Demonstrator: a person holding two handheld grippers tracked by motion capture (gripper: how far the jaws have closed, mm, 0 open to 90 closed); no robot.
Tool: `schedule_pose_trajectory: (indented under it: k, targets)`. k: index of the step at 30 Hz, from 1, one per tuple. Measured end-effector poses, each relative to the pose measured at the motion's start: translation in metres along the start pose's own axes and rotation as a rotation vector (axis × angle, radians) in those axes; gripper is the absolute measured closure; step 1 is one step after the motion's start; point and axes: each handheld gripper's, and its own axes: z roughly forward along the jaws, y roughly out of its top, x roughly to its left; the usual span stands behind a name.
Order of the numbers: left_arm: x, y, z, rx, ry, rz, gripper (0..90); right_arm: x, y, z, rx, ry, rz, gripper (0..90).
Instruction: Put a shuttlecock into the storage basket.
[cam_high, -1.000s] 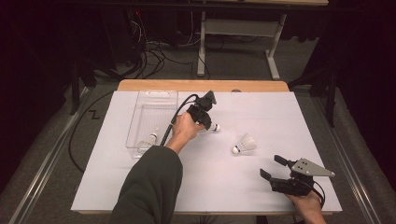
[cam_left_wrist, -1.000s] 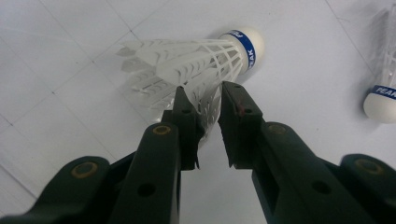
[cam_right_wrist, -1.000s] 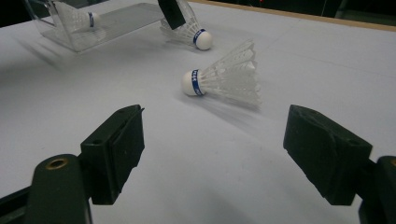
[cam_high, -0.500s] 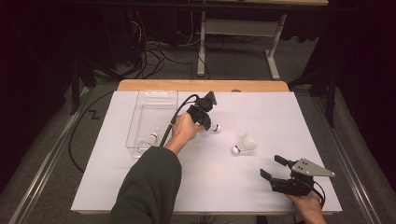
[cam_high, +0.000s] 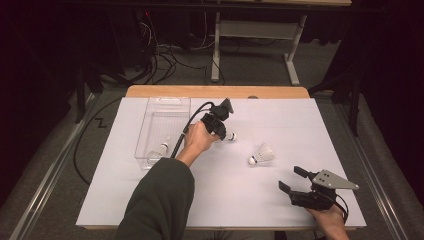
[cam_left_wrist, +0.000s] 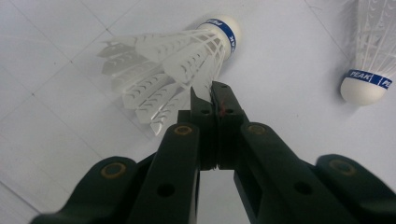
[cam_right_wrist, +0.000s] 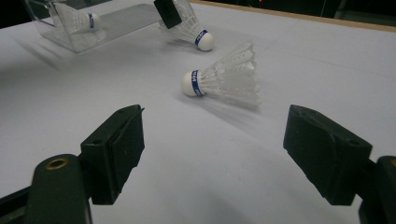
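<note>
nothing is shifting across the last second: left tongs (cam_left_wrist: 212, 100) staying clamped on the white feathered shuttlecock's (cam_left_wrist: 175, 63) skirt, right tongs (cam_right_wrist: 215, 154) idling apart; lift toward the clear plastic tray (cam_high: 150, 131) looks pending.

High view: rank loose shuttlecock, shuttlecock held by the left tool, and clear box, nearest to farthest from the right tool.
1. Loose shuttlecock, mid-table, up-left of the right tool.
2. Held shuttlecock, pinched in the left tool, farther left.
3. Clear box, far left, another shuttlecock inside.
</note>
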Motion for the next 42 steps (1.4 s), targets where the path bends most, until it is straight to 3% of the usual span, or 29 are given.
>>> schedule_pose_trajectory:
  k: [22,42]
  targets:
    - [0.001,-0.002,-0.006,-0.015,0.005,-0.001,89.5,0.0,0.0,0.0,0.002,0.0,0.0,20.8]
    - [-0.005,-0.013,-0.031,-0.047,0.014,0.026,89.5,0.0,0.0,0.0,0.003,0.003,-0.002,20.8]
